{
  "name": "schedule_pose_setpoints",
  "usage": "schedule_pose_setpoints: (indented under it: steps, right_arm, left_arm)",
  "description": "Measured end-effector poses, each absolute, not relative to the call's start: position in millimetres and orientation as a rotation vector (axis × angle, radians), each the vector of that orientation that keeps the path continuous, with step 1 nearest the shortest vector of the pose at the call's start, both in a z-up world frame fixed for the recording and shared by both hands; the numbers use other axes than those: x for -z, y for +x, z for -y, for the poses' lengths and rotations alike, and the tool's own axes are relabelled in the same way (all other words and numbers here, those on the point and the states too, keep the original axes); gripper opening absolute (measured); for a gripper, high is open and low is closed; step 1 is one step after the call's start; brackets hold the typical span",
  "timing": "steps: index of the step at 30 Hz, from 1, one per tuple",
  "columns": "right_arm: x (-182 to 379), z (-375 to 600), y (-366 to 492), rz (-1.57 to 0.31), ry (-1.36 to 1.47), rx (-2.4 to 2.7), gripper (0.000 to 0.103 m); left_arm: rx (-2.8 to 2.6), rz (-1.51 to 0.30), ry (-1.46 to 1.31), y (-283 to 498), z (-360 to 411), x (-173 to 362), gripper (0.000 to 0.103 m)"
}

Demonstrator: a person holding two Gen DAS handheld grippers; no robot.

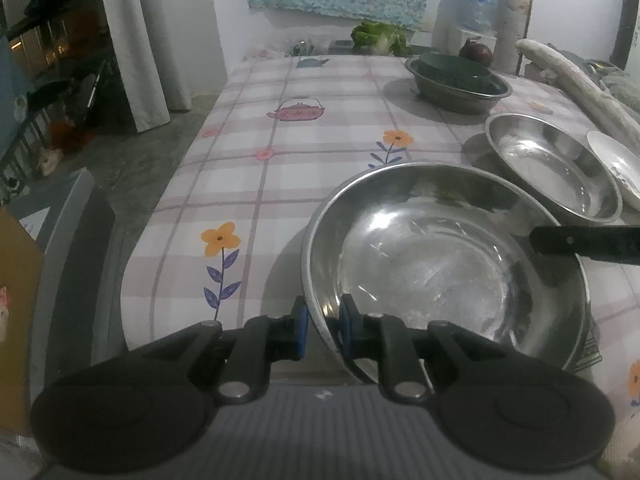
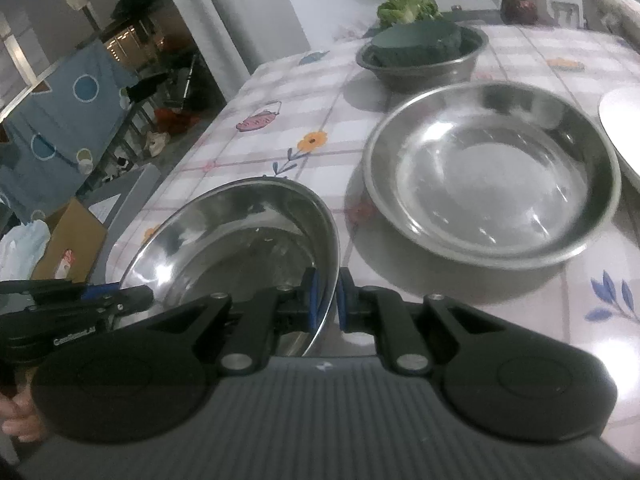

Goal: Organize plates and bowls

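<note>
Both grippers pinch opposite rims of one steel bowl near the front of the surface.

The left gripper (image 1: 323, 330) has its blue-padded jaws clenched on the near-left rim of the bowl (image 1: 440, 256), one jaw inside and one outside; the right gripper (image 2: 325, 300) grasps the bowl's right rim the same way, and its black finger shows at the right edge of the left view. The bowl sits tilted over the checked, flower-printed cloth (image 1: 280, 184) covering the surface. Just beyond it to the right stands a second steel bowl (image 2: 492, 172), with a white plate (image 1: 618, 166) touching its right side. Farther back a third steel bowl (image 1: 460, 92) holds a dark green dish (image 1: 452, 68). Small white lettering on the left gripper's body, seen in the right view, is too blurred to read.
</note>
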State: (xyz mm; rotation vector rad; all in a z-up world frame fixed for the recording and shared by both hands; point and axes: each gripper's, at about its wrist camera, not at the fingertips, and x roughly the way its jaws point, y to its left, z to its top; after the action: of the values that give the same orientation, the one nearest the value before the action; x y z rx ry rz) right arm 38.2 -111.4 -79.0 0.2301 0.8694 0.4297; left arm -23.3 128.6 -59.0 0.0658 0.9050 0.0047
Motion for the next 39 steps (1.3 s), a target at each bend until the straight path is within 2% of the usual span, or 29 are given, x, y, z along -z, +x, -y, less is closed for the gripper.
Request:
schedule_pose_setpoints:
  steps: [18, 39]
  right_arm:
    - [93, 103, 51, -0.897, 0.239, -0.437, 0.008]
    - [83, 99, 53, -0.881, 0.21, -0.438, 0.009]
  left_arm:
    - [-0.004, -0.969, 0.07, -4, -128, 71, 0.029]
    - [-0.027, -0.938, 0.085, -6, -126, 58, 0.027]
